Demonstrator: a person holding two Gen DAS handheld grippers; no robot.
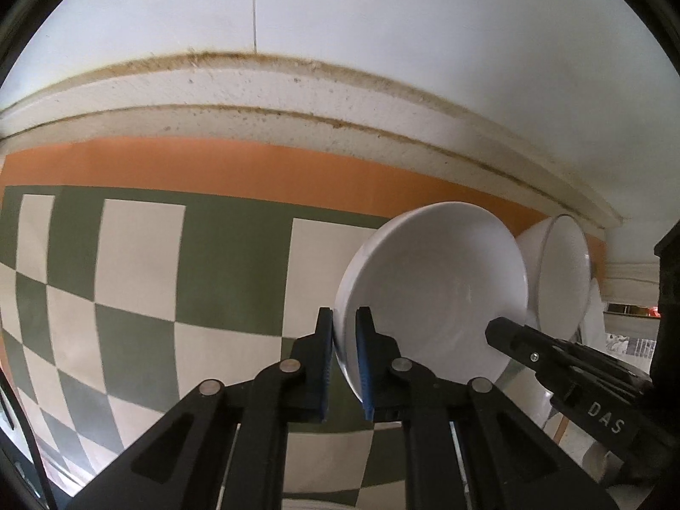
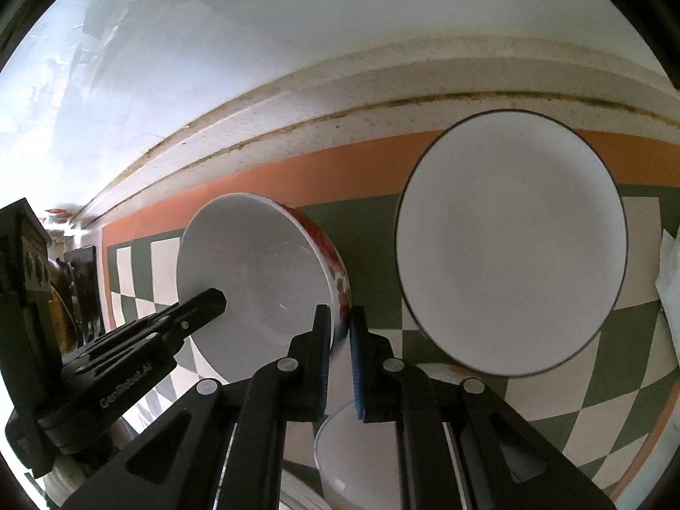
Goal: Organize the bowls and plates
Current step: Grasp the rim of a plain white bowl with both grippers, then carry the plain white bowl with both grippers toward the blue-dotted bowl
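Observation:
My left gripper point(image 1: 345, 318) is shut on the rim of a plain white bowl point(image 1: 437, 293), held tilted on its side in the air. My right gripper point(image 2: 340, 316) is shut on the rim of a white bowl with a red floral outside point(image 2: 259, 280), also tilted. A white plate with a thin dark rim point(image 2: 510, 238) stands on edge to the right of it; it also shows edge-on behind the white bowl in the left wrist view point(image 1: 563, 272). Each gripper appears in the other's view: the right one point(image 1: 565, 365), the left one point(image 2: 140, 335).
A green-and-cream checked cloth with an orange border point(image 1: 140, 297) covers the surface against a white wall ledge point(image 1: 297, 97). Another white bowl point(image 2: 361, 459) sits below my right gripper. Dark furniture point(image 2: 25, 263) stands at the far left of the right wrist view.

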